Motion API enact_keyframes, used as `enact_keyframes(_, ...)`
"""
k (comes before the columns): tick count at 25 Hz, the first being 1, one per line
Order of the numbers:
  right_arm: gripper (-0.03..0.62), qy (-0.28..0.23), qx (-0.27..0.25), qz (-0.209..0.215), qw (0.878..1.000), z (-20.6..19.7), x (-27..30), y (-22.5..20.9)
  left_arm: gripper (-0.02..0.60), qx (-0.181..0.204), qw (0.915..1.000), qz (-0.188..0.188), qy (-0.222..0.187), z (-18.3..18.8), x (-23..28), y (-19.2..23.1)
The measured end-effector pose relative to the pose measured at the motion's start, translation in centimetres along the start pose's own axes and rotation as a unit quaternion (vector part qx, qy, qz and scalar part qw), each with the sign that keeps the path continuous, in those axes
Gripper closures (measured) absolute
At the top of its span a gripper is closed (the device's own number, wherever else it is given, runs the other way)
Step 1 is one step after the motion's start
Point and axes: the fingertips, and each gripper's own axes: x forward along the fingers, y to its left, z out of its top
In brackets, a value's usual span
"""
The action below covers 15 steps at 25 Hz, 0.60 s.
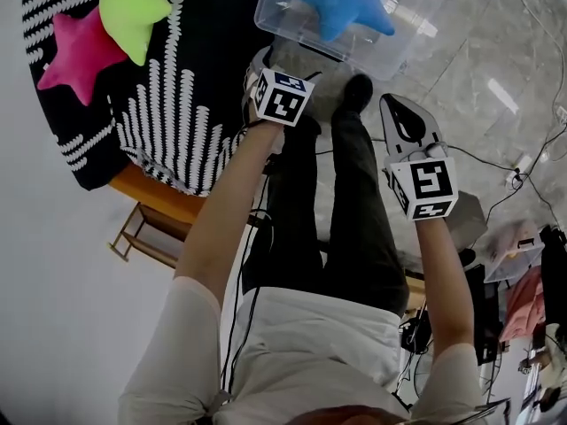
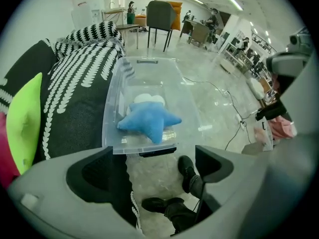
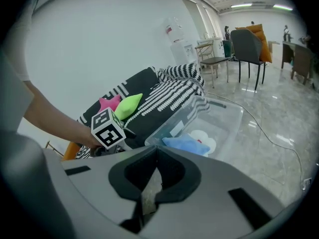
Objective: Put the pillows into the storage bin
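Note:
A blue star pillow lies in the clear storage bin on the floor, with a white pillow behind it. A green star pillow and a pink star pillow rest on the black-and-white patterned sofa. My left gripper hangs just before the bin's near edge, pointing steeply down. In the left gripper view it stands wide open with nothing between its jaws, the blue star pillow beyond them. My right gripper is off to the bin's right, over the floor, its jaws shut on nothing.
The person's legs and black shoes stand on the glossy stone floor just before the bin. Cables run across the floor at right. A wooden frame sits under the sofa's edge. Chairs and desks fill the far room.

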Motion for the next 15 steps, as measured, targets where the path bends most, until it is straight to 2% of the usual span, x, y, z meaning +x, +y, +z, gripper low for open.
enact_keyframes(5,0.589,0.012,-0.019,0.012,1.000,-0.3,0.7,0.5,0.095,-0.016,0.9999,0.001,-0.002,-0.6,-0.2,0.2)
enact_keyframes(10,0.589,0.021,-0.054,0.029,0.998,0.3,1.5,1.7,0.095,-0.031,0.9992,0.008,-0.022,-0.4,-1.3,1.4)
enact_keyframes(15,0.589,0.028,-0.073,0.039,0.996,0.4,2.8,4.2,0.095,-0.043,0.9974,0.033,-0.048,-1.6,-3.0,4.4)
